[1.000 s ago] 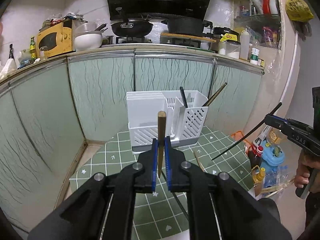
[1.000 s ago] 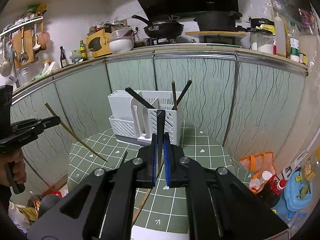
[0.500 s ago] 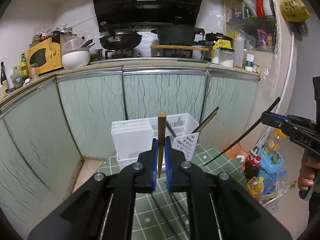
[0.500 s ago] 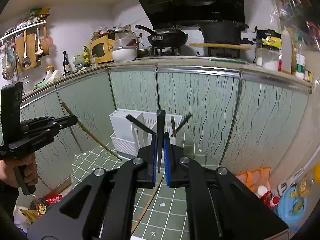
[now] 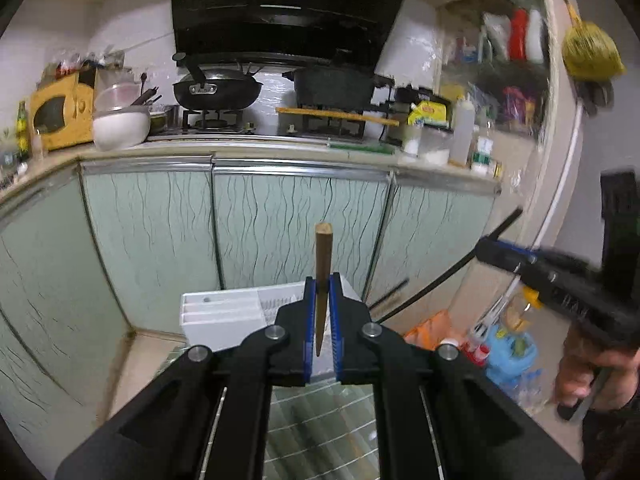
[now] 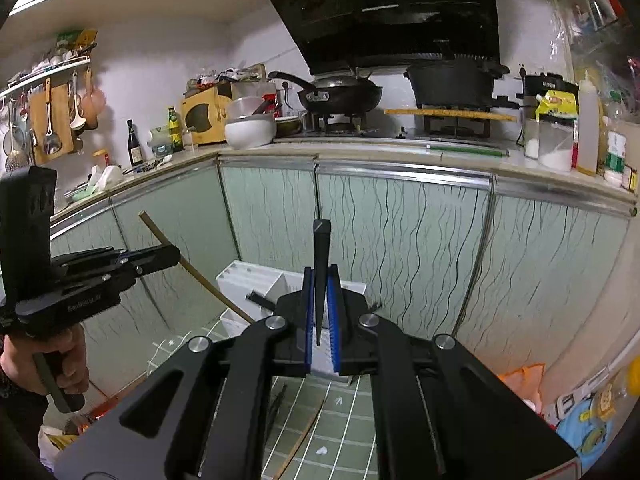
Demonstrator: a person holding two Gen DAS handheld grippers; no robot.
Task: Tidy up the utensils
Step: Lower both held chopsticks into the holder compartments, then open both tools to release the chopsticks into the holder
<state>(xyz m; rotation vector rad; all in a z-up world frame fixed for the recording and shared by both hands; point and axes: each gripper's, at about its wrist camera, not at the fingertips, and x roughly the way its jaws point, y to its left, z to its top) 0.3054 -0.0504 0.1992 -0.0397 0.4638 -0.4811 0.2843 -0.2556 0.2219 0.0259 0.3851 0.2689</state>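
Note:
My left gripper (image 5: 322,282) is shut on a brown wooden chopstick (image 5: 323,248) that stands upright between the blue pads. Below and behind it sits the white utensil caddy (image 5: 224,314) on the green tiled tabletop (image 5: 320,432). My right gripper (image 6: 321,278) is shut on a black chopstick (image 6: 321,248), also upright, above the caddy (image 6: 256,280). A black utensil (image 6: 260,300) leans in the caddy. The right wrist view shows the left gripper (image 6: 170,252) at the left, its brown chopstick (image 6: 200,276) slanting down. In the left wrist view the right gripper (image 5: 490,250) holds the black chopstick (image 5: 440,284).
Loose chopsticks (image 6: 300,444) lie on the tabletop (image 6: 340,420) under my right gripper. Green cabinet doors (image 6: 400,240) stand close behind the caddy, with a counter and a wok (image 6: 340,94) above. Bottles and a blue container (image 5: 512,352) crowd the floor at the right.
Both grippers have risen with their chopsticks still gripped. The caddy and table have slid lower in both views and are now partly hidden behind the fingers.

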